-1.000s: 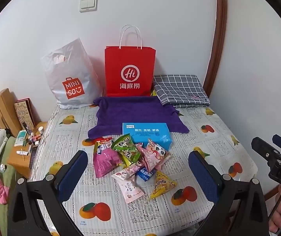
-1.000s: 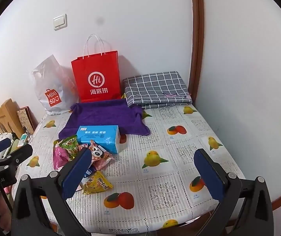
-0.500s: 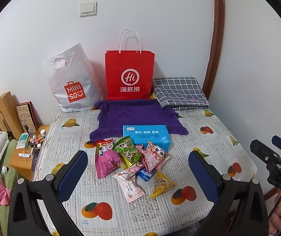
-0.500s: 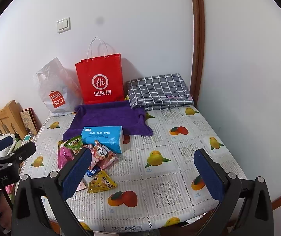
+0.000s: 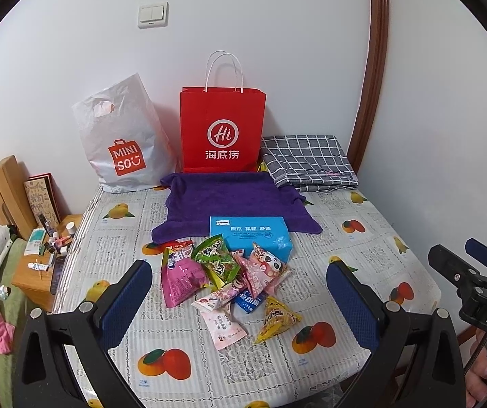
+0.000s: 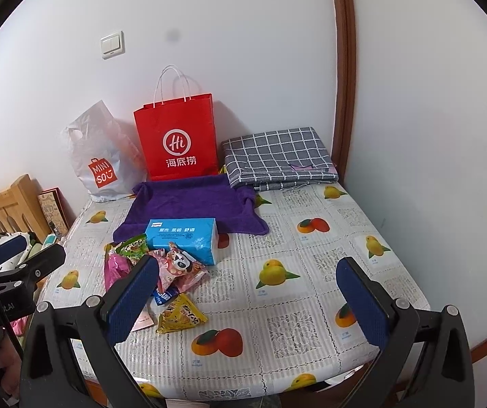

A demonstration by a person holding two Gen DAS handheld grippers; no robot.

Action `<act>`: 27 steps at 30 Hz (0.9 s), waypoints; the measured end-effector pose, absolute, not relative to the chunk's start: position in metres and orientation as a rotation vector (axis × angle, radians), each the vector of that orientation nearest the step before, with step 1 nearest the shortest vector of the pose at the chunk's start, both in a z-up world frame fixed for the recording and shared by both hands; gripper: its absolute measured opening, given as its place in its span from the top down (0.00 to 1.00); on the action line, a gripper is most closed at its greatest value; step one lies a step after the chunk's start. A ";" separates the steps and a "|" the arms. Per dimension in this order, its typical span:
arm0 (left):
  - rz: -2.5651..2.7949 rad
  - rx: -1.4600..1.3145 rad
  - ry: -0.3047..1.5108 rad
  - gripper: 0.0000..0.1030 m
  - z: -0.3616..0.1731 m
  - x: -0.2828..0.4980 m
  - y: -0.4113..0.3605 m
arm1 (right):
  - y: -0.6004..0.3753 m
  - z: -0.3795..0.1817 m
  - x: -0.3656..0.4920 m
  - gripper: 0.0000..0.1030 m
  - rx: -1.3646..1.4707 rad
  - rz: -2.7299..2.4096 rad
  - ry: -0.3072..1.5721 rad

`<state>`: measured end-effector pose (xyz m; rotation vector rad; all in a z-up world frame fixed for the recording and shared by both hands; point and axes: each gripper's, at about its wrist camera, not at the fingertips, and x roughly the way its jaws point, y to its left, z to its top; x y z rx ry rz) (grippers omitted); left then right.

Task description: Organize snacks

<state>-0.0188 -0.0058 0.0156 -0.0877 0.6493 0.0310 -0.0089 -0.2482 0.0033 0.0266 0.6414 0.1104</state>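
1. Left wrist view, nearest: left gripper (image 5: 240, 292) has jaws spread wide, nothing between them, held above the near edge of the table (image 5: 372, 238). Right gripper (image 6: 248, 297) likewise wide apart and empty, over bare cloth to the right of the pile.
2. Next out: snacks (image 5: 229, 278) lie in one loose heap, left of table centre. Yellow pack (image 5: 275, 318) sits at the near right edge, apart from most of the heap; pink sachet (image 5: 223, 326) lies beside it at the near edge.
3. Judgement: no pick begun yet. Start with these outliers; they can be pinched without dragging neighbours.
4. Mid heap: magenta pack (image 5: 182, 280), green pack (image 5: 217, 265) and panda pack (image 5: 265, 270) overlap. Small blue pack (image 5: 248, 302) is partly buried. Judgement: grip a crimped end seam, since puffed film will likely slip or crush.
5. Behind heap: tissue box (image 5: 250, 236), touching the far packs, partly on the purple towel (image 5: 229, 200).
6. Far, against the wall: white bag (image 5: 124, 142), red bag (image 5: 223, 129), checked cloth (image 5: 308, 159). Judgement: the towel or a bag may be the destination; cannot tell which.
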 end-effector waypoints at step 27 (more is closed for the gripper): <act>0.017 -0.092 0.650 0.00 0.012 -0.020 -0.005 | -0.247 0.001 -0.012 0.01 0.027 0.100 0.639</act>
